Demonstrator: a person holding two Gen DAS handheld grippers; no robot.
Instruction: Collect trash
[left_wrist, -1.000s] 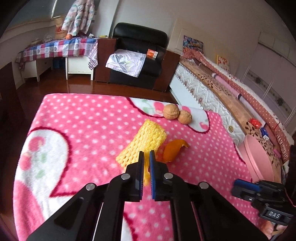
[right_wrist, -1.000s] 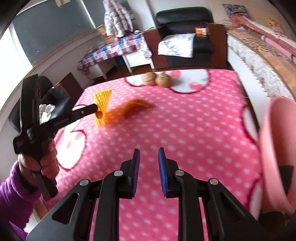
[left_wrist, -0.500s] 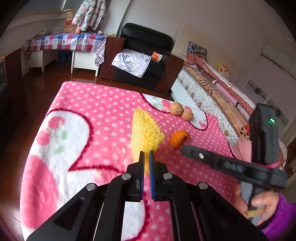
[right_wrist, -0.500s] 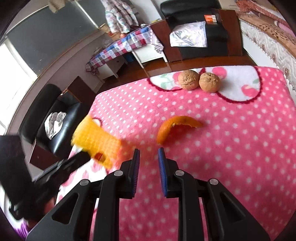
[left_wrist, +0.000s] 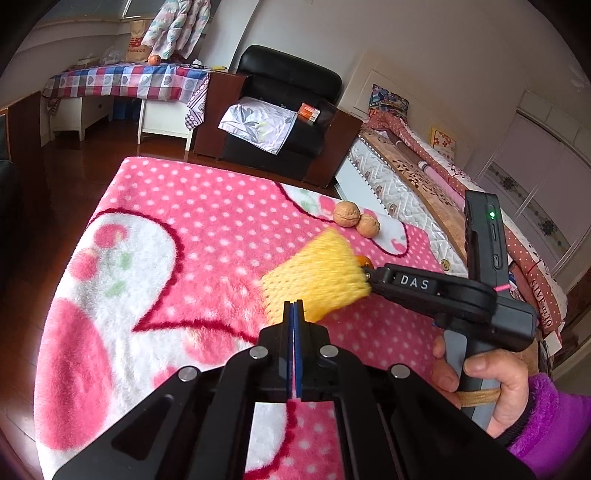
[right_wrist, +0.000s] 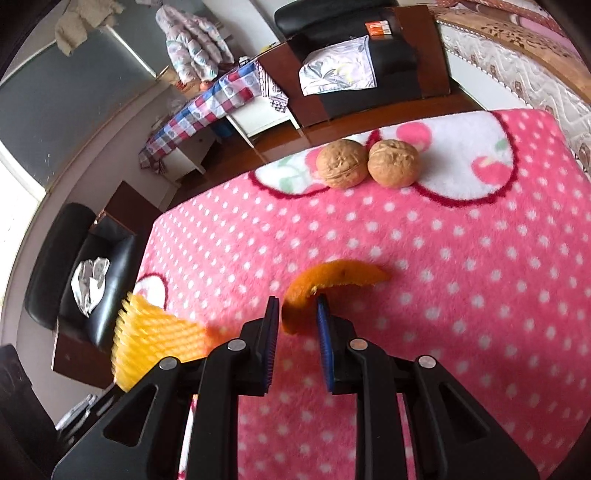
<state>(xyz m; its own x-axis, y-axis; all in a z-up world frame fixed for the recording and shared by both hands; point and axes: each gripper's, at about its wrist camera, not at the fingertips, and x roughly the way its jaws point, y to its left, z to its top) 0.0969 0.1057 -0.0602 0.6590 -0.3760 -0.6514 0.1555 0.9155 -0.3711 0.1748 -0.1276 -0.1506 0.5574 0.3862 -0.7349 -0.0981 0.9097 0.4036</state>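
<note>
Left tongs (left_wrist: 293, 314): clamped tight on yellow foam net (left_wrist: 314, 277), meshed, ribbed, soft, blurred, held clear above fleecy pink dotted blanket (left_wrist: 184, 221). Right tongs (right_wrist: 295, 314): parted narrowly, curved orange peel (right_wrist: 332, 277) lying on blanket, near end between the tips, contact not discernible. Two wrinkled round walnuts (right_wrist: 367, 162) touching each other, well beyond right tongs. Net just left of right tongs.

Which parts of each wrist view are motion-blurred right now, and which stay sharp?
Left wrist view: the yellow foam net is smeared; walnuts and blanket are crisp. Right wrist view: the net smears again at lower left, while the orange peel between the open right hand-held gripper and the walnuts stay sharp.
</note>
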